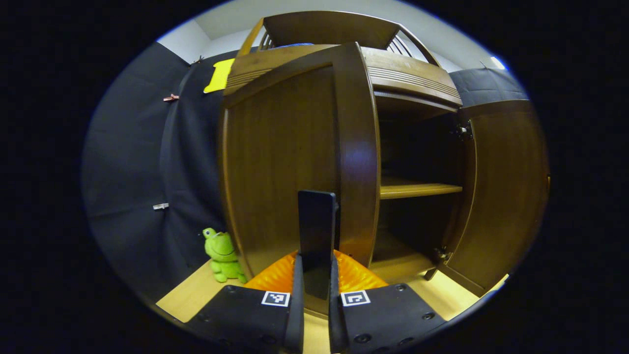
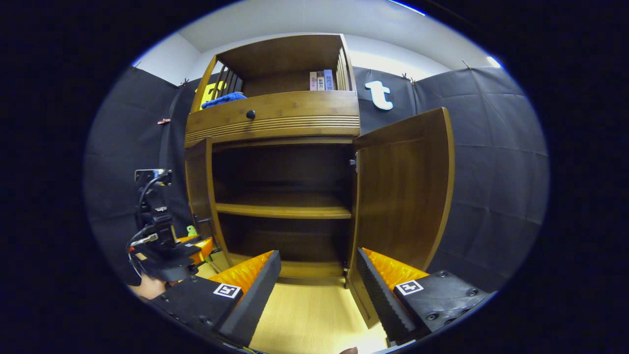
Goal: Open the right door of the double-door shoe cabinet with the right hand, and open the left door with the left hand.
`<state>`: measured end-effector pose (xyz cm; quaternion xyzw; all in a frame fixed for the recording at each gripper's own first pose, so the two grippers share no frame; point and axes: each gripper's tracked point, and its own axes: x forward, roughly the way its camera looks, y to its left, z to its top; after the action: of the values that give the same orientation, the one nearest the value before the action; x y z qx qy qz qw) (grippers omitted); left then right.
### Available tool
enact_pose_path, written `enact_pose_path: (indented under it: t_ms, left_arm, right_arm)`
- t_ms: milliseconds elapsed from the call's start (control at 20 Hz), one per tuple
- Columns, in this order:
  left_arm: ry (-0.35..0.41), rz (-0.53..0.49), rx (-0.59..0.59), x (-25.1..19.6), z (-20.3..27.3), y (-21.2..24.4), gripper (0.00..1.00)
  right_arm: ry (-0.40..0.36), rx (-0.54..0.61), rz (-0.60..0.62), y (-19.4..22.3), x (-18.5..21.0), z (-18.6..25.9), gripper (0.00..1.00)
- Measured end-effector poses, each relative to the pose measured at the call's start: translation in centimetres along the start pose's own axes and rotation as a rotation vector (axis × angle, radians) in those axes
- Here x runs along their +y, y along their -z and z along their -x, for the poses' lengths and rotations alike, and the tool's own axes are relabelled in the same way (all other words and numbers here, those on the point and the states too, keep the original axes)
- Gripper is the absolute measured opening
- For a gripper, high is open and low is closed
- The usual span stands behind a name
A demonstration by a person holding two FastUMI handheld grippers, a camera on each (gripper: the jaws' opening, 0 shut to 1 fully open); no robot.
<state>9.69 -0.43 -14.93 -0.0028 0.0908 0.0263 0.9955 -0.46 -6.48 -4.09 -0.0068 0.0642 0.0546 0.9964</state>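
1. In the left gripper view we look along the left gripper (image 1: 317,275), whose fingers lie close together around a dark flat handle (image 1: 317,231) on the free edge of the left door (image 1: 290,167).
2. We judge the jaws pressed on that handle, though the fingertips are partly hidden behind it, so the grip is likely rather than certain.
3. The left door stands swung out from the shoe cabinet (image 1: 413,83), and past its edge we see the dark interior with a shelf (image 1: 417,189).
4. The right door (image 1: 506,187) hangs wide open on its hinges at the far side.
5. A green frog toy (image 1: 223,255) sits on the pale floor (image 1: 189,295), just beside the left door's lower corner.
6. In the right gripper view the right gripper (image 2: 319,285) has its jaws well apart, holding nothing, in front of the open cabinet.
7. There the right door (image 2: 403,196) stands open just beside the gripper's right-side finger, apart from it.
8. The left gripper (image 2: 162,246) shows low at the left, held by a hand (image 2: 147,287), near the left door's edge (image 2: 199,196).
9. Above the doors we see a drawer knob (image 2: 250,114), a blue cloth (image 2: 223,100) and some books (image 2: 322,80).
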Motion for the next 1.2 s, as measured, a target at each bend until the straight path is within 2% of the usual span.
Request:
enact_pose_path:
  t_ms: [250,450,600,750,1000,1200]
  left_arm:
    - [-0.063,0.027,0.010,6.0,4.6,0.8,0.20]
    - [-0.081,0.083,0.031,10.5,6.5,1.4,0.14]
    - [-0.092,0.081,0.014,13.1,7.2,1.0,0.10]
    - [-0.098,0.073,-0.001,14.5,7.9,0.4,0.08]
    - [-0.153,0.095,-0.014,18.1,9.2,-0.2,0.07]
    - [-0.134,0.099,-0.024,18.7,10.3,-1.1,0.05]
  right_arm:
    - [-0.034,-0.004,-0.012,0.3,3.0,1.6,0.98]
    - [-0.048,-0.006,-0.032,0.2,4.9,2.5,0.98]
    - [-0.047,-0.020,-0.030,-0.2,5.5,2.9,0.98]
    - [-0.048,-0.018,-0.034,0.5,5.7,3.5,0.98]
    - [-0.049,-0.032,-0.038,0.0,6.4,3.4,0.98]
    - [-0.047,-0.035,-0.035,-0.1,6.9,3.2,0.98]
